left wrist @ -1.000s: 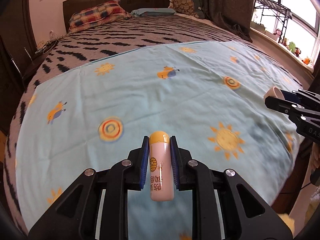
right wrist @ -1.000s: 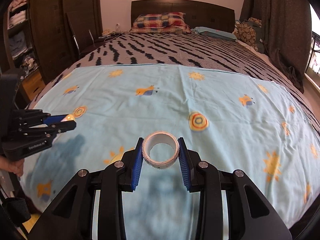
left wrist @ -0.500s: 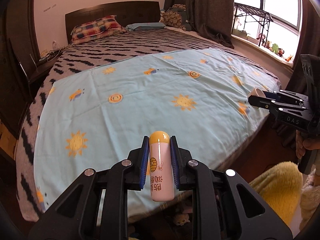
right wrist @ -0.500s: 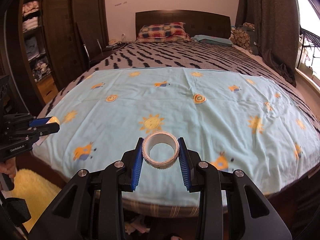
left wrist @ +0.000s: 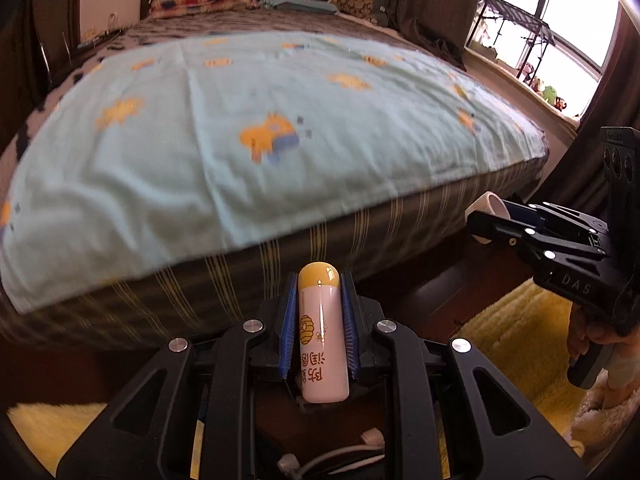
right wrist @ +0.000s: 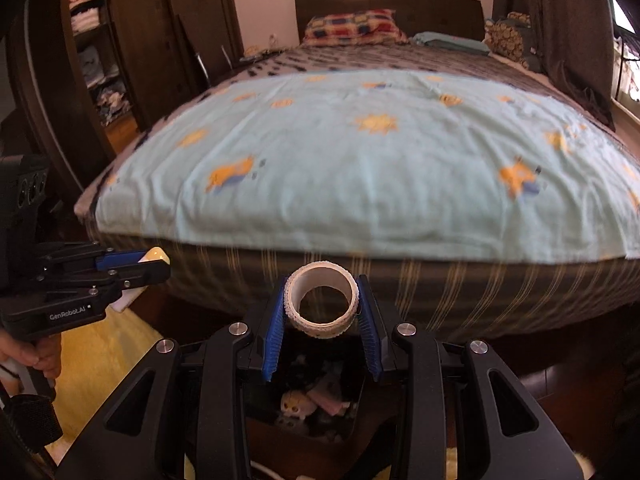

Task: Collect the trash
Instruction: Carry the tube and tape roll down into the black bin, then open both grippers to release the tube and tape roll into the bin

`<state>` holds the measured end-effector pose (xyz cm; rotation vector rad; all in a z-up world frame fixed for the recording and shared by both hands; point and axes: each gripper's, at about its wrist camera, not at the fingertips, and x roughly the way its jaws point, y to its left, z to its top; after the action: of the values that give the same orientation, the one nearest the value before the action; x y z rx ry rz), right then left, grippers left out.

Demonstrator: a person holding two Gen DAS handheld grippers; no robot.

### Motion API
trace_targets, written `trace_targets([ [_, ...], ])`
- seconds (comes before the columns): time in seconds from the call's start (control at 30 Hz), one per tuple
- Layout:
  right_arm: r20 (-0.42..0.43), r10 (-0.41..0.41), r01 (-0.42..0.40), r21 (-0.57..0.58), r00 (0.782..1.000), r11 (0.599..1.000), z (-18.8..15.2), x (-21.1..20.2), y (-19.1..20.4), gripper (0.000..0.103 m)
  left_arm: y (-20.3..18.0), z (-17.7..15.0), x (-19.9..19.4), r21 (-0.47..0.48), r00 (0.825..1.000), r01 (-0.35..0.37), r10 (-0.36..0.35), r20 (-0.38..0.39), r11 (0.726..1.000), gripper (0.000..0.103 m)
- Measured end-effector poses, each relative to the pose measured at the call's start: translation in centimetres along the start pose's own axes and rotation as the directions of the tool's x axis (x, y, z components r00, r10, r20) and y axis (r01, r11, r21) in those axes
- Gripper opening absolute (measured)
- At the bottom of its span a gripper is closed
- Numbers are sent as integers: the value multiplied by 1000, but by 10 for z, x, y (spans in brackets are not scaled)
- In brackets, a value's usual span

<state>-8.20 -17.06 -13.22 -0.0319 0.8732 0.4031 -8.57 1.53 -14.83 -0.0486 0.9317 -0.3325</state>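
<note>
Both tongs have dropped from above the bed to below its foot edge since the earlier frames. Left tongs (left wrist: 319,320), blue pads closed on the pink tube with a yellow cap (left wrist: 322,336), cap pointing forward toward the striped mattress side (left wrist: 280,256). Right tongs (right wrist: 322,304), clamped on the white tape roll (right wrist: 322,305), its open core facing the camera. Directly beneath the roll sits a dark bin (right wrist: 304,400) holding what appears to be crumpled scraps, though the contents are dim. Light-blue sheet (right wrist: 360,168) covers the bed; yellow rug (left wrist: 516,344) lies on the floor beside it.
</note>
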Motion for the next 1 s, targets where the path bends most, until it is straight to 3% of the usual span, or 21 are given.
trace_targets([
  [0.23, -120, -3, 9, 50, 993, 999, -39, 53, -3, 35, 6, -41, 57, -38, 993, 10, -15, -117, 999, 19],
  [0.4, -158, 46, -35, 72, 986, 997, -51, 76, -5, 35, 5, -60, 91, -16, 984, 30, -32, -174, 999, 19],
  [0.63, -240, 15, 7, 91, 971, 996, -66, 104, -11, 35, 7, -65, 112, 2, 981, 33, -32, -189, 999, 19],
  [1.0, -242, 33, -7, 105, 970, 994, -74, 109, -17, 36, 1, -69, 132, 1, 976, 45, -44, -215, 999, 23],
])
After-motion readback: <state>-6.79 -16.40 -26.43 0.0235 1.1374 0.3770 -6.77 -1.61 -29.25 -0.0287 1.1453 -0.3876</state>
